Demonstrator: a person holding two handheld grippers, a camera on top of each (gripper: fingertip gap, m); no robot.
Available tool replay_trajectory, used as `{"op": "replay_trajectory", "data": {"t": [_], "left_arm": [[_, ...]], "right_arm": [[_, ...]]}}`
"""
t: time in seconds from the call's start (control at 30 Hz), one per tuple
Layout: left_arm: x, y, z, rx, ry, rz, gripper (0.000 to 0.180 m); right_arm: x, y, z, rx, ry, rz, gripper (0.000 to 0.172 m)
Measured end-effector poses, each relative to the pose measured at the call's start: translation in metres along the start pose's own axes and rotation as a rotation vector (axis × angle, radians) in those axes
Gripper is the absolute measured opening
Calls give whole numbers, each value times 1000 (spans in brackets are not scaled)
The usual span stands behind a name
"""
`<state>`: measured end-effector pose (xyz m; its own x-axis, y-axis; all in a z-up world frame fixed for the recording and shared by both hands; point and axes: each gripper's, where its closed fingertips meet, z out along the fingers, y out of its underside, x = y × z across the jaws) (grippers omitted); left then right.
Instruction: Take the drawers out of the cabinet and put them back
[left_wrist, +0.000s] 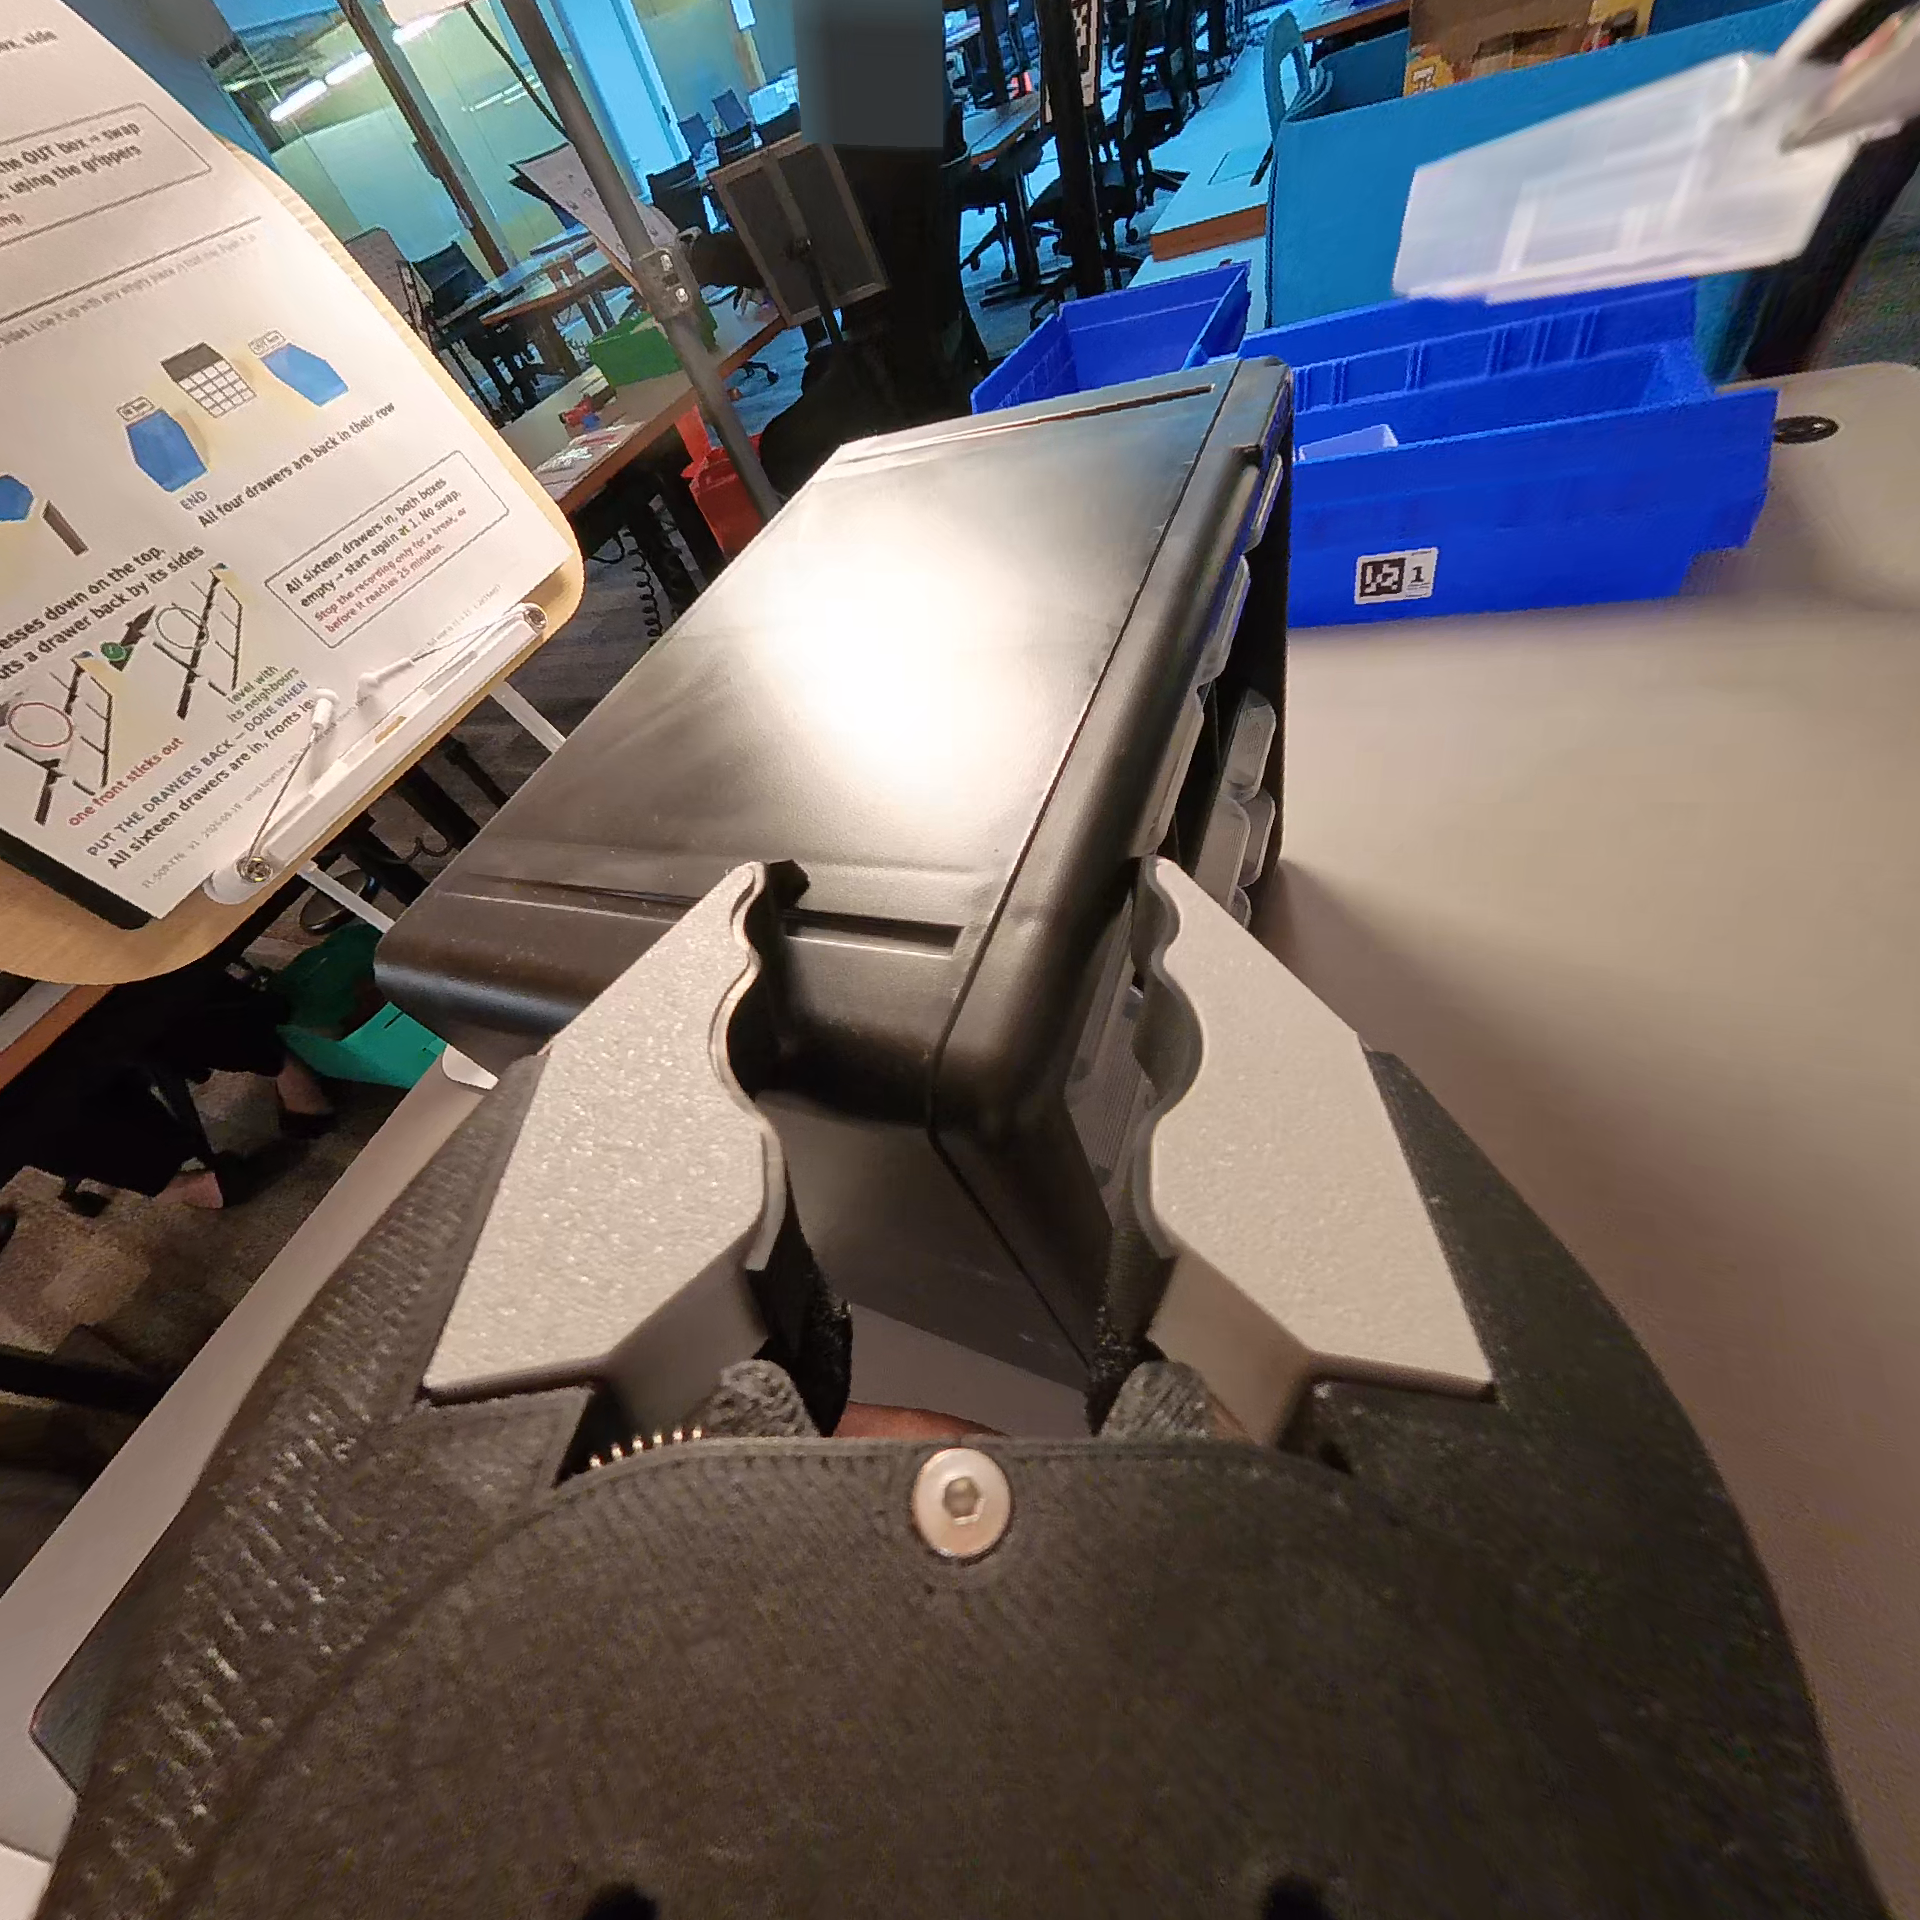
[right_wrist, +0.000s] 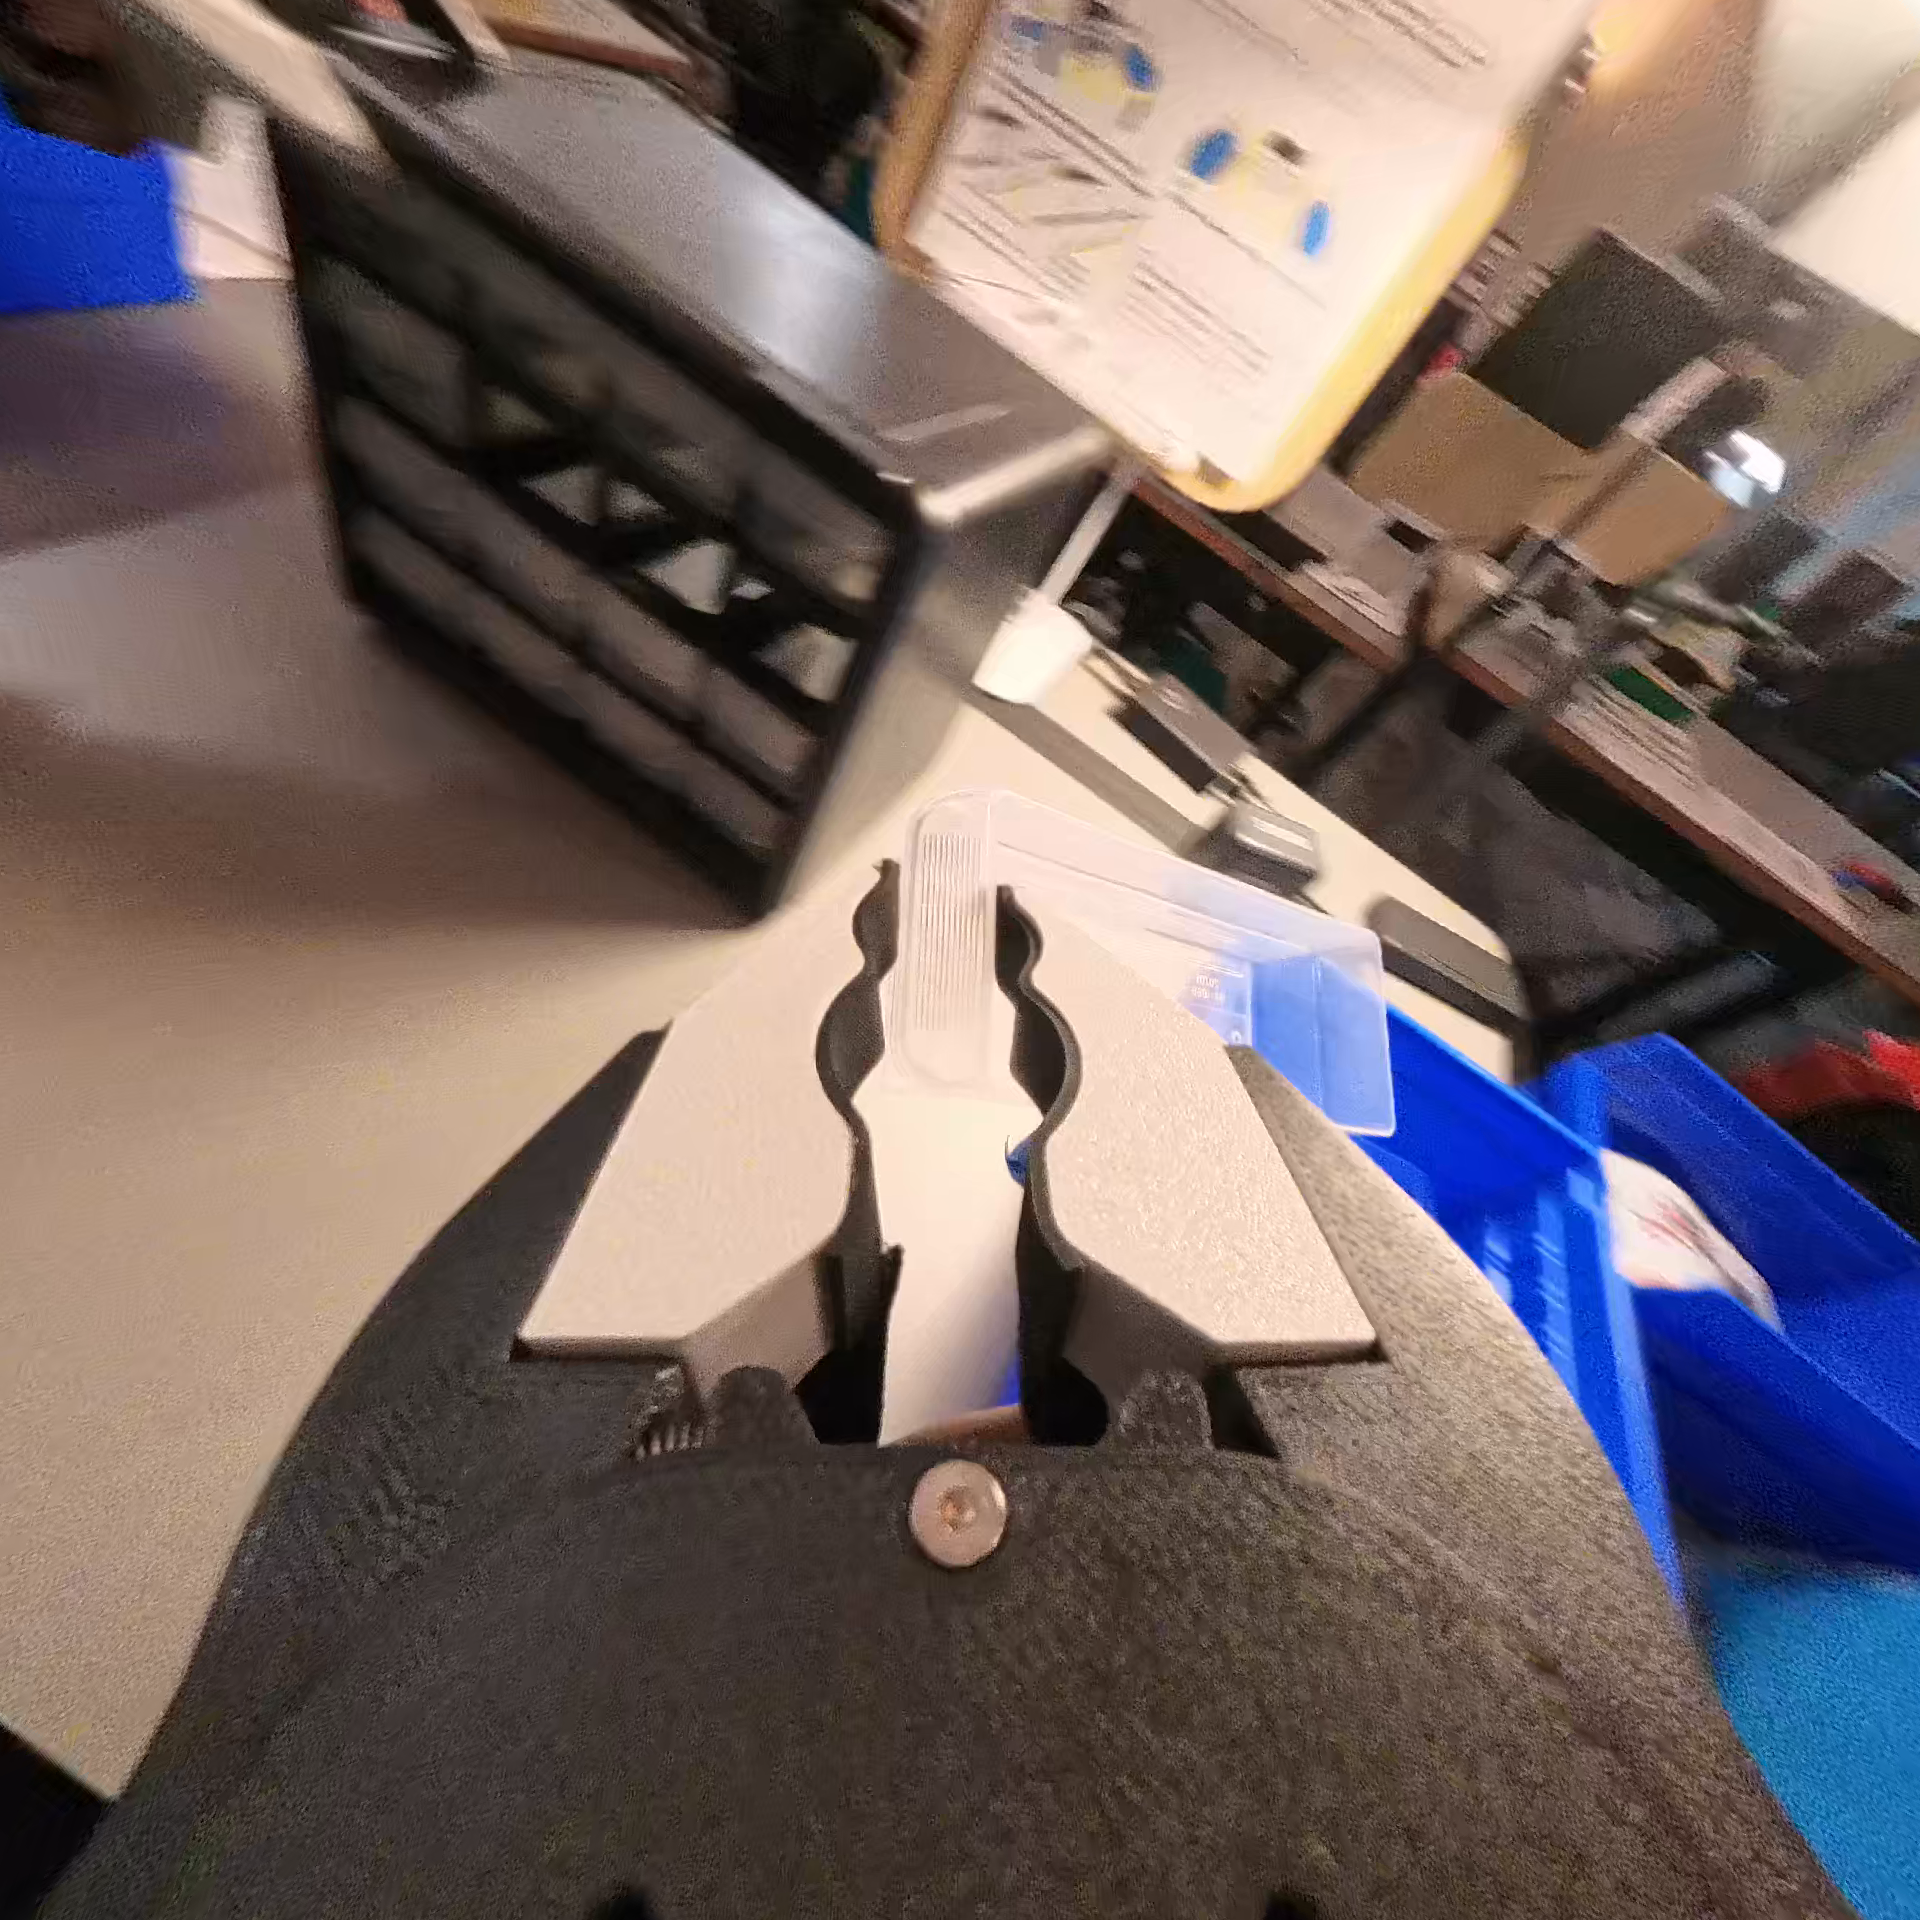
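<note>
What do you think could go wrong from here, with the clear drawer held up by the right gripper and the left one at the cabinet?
1. The right gripper pinches the clear drawer only by its ribbed front tab, so the body juts sideways and might twist or slip.
2. The left gripper is open around the black cabinet's top corner; the cabinet could shift if bumped.
3. The drawer may miss the blue bin.
</note>
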<state>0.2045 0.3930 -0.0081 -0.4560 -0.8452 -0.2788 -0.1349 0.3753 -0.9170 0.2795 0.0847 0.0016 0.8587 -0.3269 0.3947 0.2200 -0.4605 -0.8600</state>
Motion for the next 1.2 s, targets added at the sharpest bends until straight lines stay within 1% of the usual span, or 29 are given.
{"op": "replay_trajectory", "data": {"t": [0.07,0.17,0.27,0.33,0.4,0.47,0.57,0.73,0.8,0.9,1.0,1.07,1.13,1.2], "left_arm": [[0,0,0,-1,0,1,68],[0,0,0,-3,-2,2,68],[0,0,0,-4,-3,3,68],[0,0,0,-4,-4,3,68],[0,0,0,-3,-5,4,68],[0,0,0,-2,-5,5,68],[0,0,0,0,-3,6,68],[0,0,1,0,-2,8,68],[0,0,0,-1,-3,8,68],[0,0,0,-1,-3,8,68],[0,0,0,-1,-3,8,68],[0,0,0,-1,-3,8,68],[0,0,0,-1,-4,8,68],[0,0,1,-2,-3,8,68]], "right_arm": [[44,19,-10,-94,92,15,19],[88,80,-12,-307,158,75,19],[94,143,0,-464,99,189,20],[91,177,10,-549,62,236,20],[86,199,22,-593,28,237,20],[84,212,33,-621,11,213,20],[83,216,48,-620,-14,185,19],[82,215,60,-621,-33,222,20],[83,217,61,-618,-26,232,23],[82,214,58,-586,-37,268,34],[84,205,52,-527,-49,311,42],[91,196,45,-494,-23,321,43],[98,181,36,-458,15,312,42],[101,157,28,-406,51,284,42]]}}
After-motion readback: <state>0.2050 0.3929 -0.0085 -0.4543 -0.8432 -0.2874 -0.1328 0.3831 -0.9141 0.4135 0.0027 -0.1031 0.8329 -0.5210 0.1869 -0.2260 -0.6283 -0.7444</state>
